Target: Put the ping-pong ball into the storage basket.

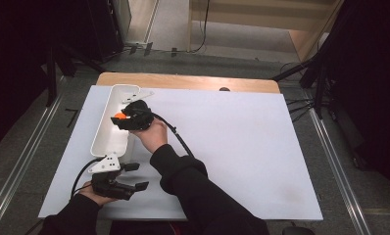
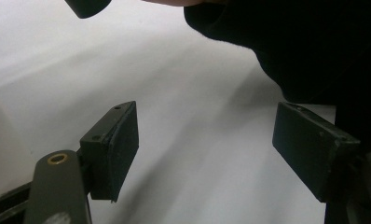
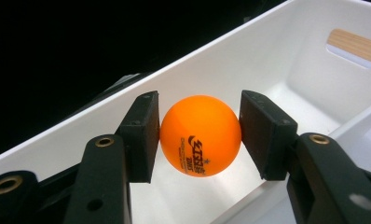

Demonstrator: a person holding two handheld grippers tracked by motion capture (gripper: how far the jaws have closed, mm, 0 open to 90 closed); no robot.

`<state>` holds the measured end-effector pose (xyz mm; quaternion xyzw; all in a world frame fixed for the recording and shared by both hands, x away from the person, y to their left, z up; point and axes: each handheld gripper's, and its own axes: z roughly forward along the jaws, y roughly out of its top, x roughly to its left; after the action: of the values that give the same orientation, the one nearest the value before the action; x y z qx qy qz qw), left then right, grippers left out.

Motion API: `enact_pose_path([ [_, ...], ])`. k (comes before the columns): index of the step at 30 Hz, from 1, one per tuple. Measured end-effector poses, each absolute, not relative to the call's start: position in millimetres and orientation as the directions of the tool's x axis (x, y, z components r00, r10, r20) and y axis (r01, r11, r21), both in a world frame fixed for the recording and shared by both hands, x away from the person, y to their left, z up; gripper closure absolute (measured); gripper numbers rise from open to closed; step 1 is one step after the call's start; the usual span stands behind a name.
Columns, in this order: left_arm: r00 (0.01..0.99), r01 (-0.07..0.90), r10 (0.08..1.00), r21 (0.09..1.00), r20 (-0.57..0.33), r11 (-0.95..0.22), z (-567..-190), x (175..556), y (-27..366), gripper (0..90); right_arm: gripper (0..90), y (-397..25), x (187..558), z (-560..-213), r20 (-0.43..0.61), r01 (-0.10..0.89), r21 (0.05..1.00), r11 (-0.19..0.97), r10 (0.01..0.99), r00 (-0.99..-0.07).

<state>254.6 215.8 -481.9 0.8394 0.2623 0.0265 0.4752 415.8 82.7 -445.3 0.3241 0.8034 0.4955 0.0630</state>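
An orange ball is clamped between the pads of the right tongs, held above the floor of the long white tray, apparently for release there. Near the tray's close end, the left tongs hover spread and empty over the table, out of the way.

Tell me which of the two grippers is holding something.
The right gripper, over the long white tray, grips an orange ball between its jaws. The left gripper sits open, nothing between its jaws.
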Motion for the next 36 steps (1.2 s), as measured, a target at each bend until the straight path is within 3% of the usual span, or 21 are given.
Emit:
enact_pose_path([
  [9, 0.861, 0.415, 0.465, 0.812, -0.205, -0.411, -482, 255, 216, 23.1, 33.4, 78, 417, -440, 0.214, 0.431, 0.858, 0.279, 0.569, -0.794],
  [21, 0.861, 0.414, 0.467, 0.809, -0.200, -0.417, -482, 255, 216, 23.1, 28.1, 62, 416, -428, 0.218, 0.428, 0.855, 0.293, 0.546, -0.809],
  [36, 0.864, 0.413, 0.462, 0.808, -0.200, -0.421, -482, 255, 215, 23.1, 27.9, 35, 413, -422, 0.229, 0.443, 0.851, 0.283, 0.558, -0.797],
])
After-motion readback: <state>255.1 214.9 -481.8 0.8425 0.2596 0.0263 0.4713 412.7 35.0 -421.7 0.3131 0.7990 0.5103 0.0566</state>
